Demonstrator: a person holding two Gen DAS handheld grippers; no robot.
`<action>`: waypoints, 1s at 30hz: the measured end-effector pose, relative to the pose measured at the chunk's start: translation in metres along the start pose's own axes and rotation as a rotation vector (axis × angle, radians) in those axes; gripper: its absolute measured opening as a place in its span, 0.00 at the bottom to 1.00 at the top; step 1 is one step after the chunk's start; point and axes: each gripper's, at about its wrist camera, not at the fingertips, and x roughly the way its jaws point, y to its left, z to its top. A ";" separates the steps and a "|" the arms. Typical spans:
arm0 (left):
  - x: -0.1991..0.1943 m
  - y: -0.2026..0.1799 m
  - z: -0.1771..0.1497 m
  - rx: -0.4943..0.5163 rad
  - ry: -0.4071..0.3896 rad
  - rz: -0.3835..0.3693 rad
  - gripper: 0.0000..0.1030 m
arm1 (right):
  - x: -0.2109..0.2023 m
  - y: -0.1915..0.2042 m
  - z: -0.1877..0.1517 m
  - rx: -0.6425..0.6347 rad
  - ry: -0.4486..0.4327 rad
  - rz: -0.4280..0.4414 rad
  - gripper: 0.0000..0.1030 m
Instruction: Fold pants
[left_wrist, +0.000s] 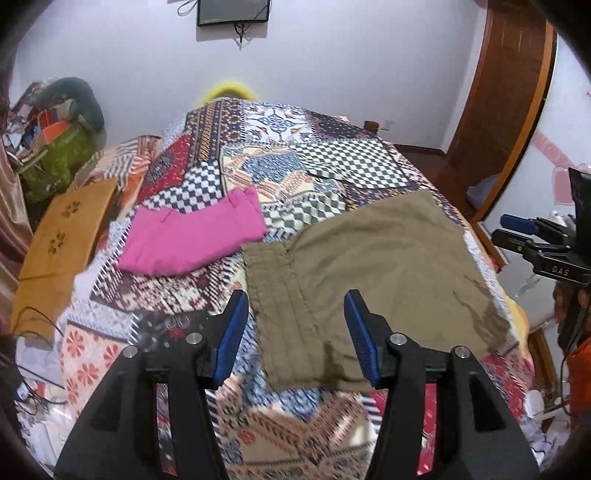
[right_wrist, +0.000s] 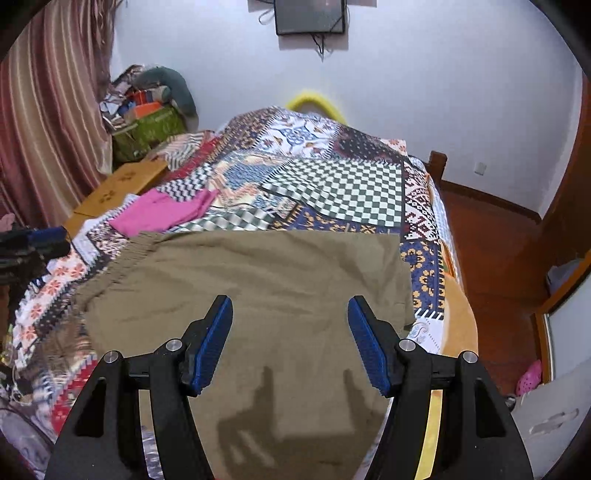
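The olive pants run off the right wrist view's bottom edge; the wall screen is cropped at top; near bedspread blurred.

The left gripper hangs tilted downward, its blue-padded jaws standing apart with nothing between the pads. The right gripper tilts down the same way, its jaws likewise parted and empty. Each shows at the edge of the other's view, the right one off to the right of the left.
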 end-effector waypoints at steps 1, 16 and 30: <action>-0.002 -0.001 -0.004 -0.007 0.005 -0.021 0.53 | -0.003 0.004 -0.002 0.006 -0.005 0.005 0.59; 0.021 0.006 -0.063 -0.249 0.174 -0.249 0.57 | 0.014 0.019 -0.037 0.071 0.048 0.043 0.59; 0.057 0.020 -0.075 -0.469 0.222 -0.381 0.58 | 0.058 0.008 -0.070 0.131 0.172 0.065 0.59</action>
